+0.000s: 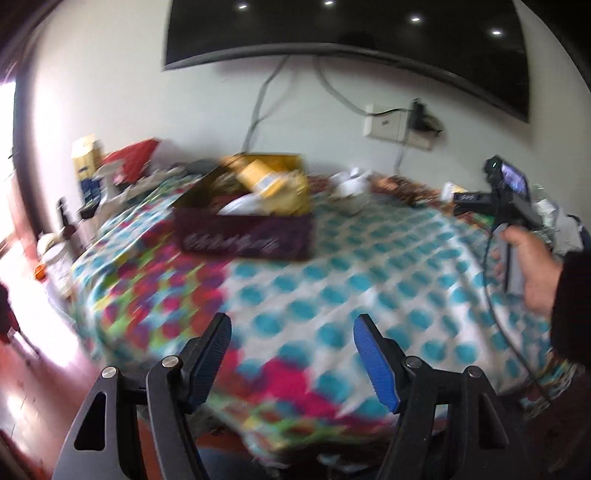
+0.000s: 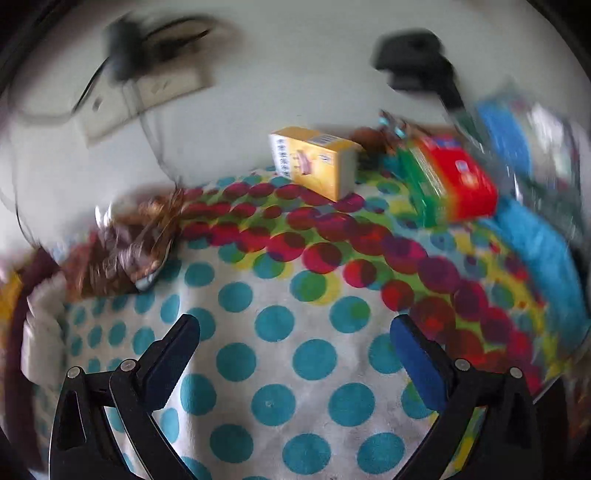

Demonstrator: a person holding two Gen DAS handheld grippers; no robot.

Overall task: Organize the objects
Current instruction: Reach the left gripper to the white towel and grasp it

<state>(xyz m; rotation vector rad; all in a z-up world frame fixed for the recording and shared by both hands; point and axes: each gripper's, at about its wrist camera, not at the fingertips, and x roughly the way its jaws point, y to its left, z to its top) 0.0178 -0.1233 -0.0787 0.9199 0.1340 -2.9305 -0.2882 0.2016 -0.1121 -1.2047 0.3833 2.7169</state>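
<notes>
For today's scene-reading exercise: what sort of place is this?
Probably a lived-in room at home: a wall-mounted television, wall sockets with trailing cables, and a polka-dot cloth cluttered with household boxes.

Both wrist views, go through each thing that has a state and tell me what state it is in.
left gripper: open, empty
right gripper: open, empty
dark box: open-topped, packed with items
yellow carton: closed, lying on tablecloth
red and green pack: closed, lying flat
wall screen: off

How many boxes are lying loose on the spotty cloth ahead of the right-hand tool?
2: a yellow box near the wall, and a red and green box to its right. Blurred clutter at the right edge may hide more.
</notes>
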